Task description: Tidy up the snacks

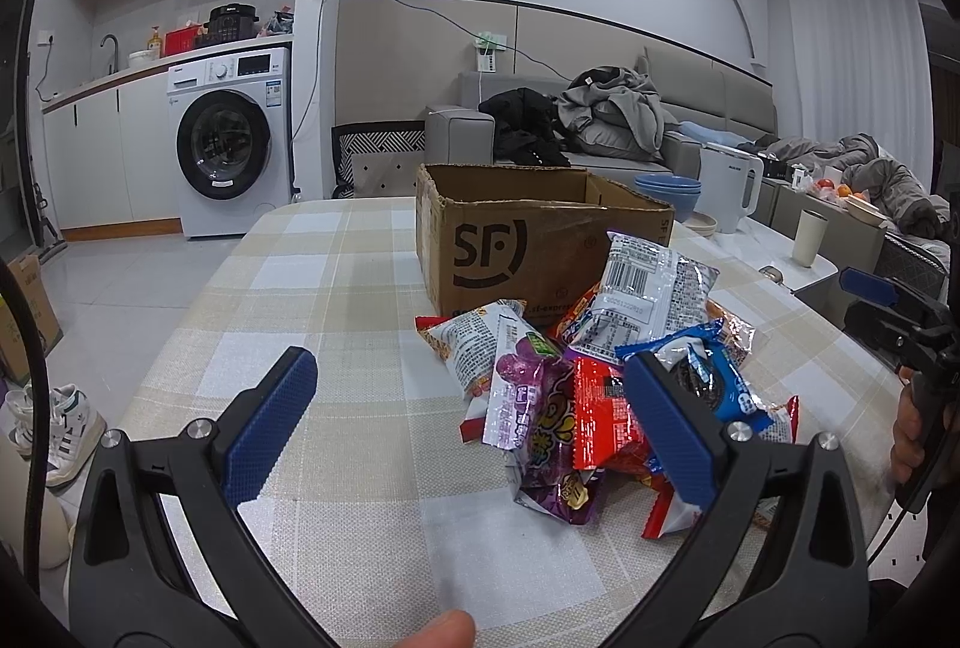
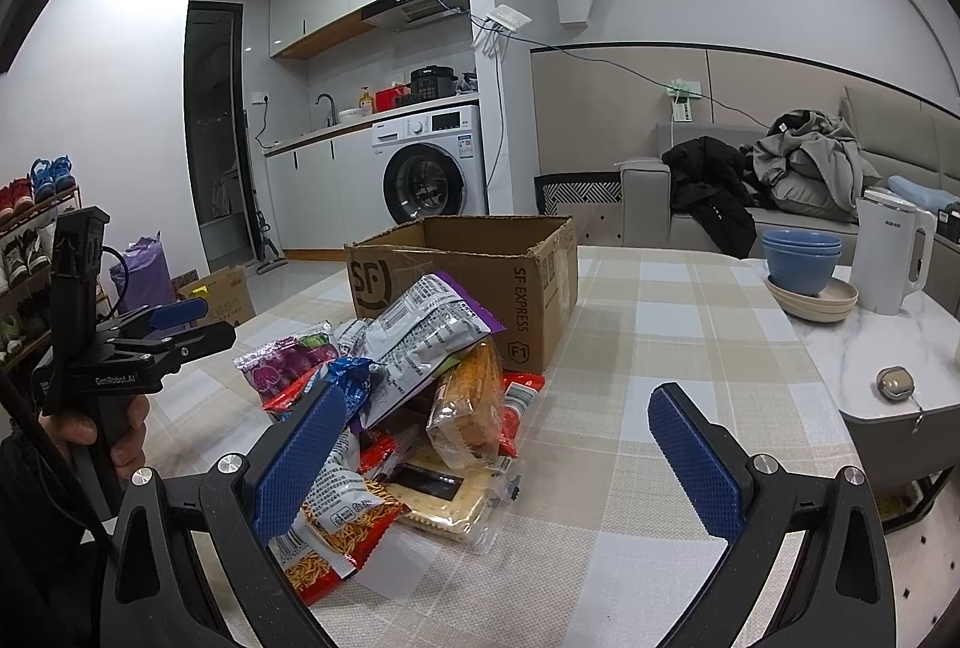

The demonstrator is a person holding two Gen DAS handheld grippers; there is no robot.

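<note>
**Many crinkly packets waiting beside an open carton**

Both grippers are hovering spread wide and holding nothing: the left gripper [image 1: 474, 420] is hanging over bare checked cloth with one blue ribbed pad at the heap's near side, and the right gripper [image 2: 498, 459] is framing the same heap from the other side. The snack pile [image 1: 600, 378] is lying on the table [image 1: 288, 300] toward its far side, touching the front wall of the cardboard box [image 1: 516, 240], which is standing open-topped.

These packets are looking light, puffy and slick — glossy foil and clear film that will likely crumple and slide. A pinch on a flat sealed end seam is probably safer than squeezing the middle, since the cracker pack [image 2: 450, 498] and the cookie packet [image 1: 714, 390] are likely brittle inside.
</note>
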